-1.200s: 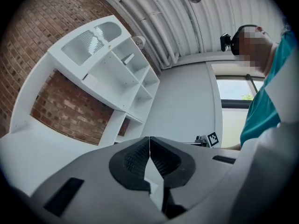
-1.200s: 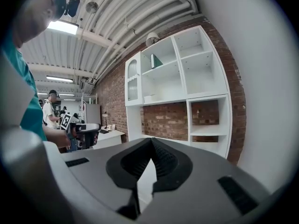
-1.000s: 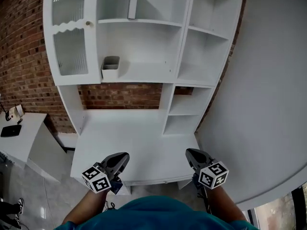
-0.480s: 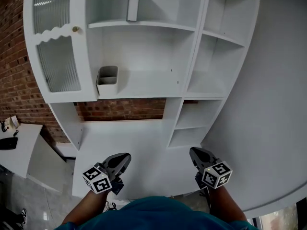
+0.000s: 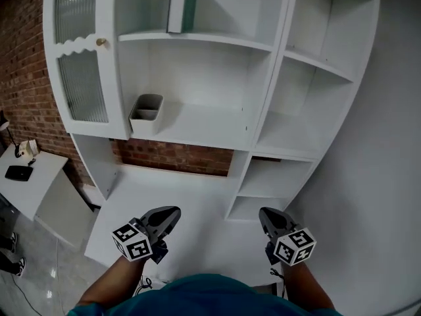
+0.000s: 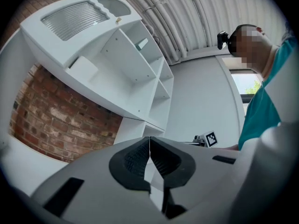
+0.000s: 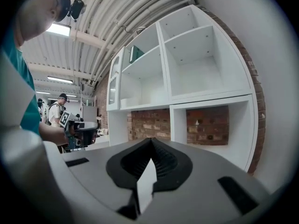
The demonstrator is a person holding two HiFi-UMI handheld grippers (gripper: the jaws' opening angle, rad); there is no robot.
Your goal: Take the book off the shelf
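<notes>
A thin book [image 5: 177,5] stands upright on the top shelf of the white shelf unit [image 5: 263,45], white spine toward me and a teal cover on its right side. The book [image 7: 136,53] also shows as a teal sliver in the right gripper view, and small [image 6: 142,43] in the left gripper view. My left gripper [image 5: 172,213] and right gripper [image 5: 263,213] hover low over the desk top [image 5: 197,196], far below the book. Both are shut with nothing between the pads [image 6: 138,155] [image 7: 161,160].
A pale cup-shaped holder [image 5: 147,112] stands on the middle shelf. A ribbed-glass cabinet door [image 5: 79,64] with a small knob closes the unit's left side. A low white side table [image 5: 29,183] with a dark device stands at the left. A brick wall lies behind.
The view has shifted toward the shelf unit, and the book's teal cover now shows. Both grippers stay shut and low over the desk.
</notes>
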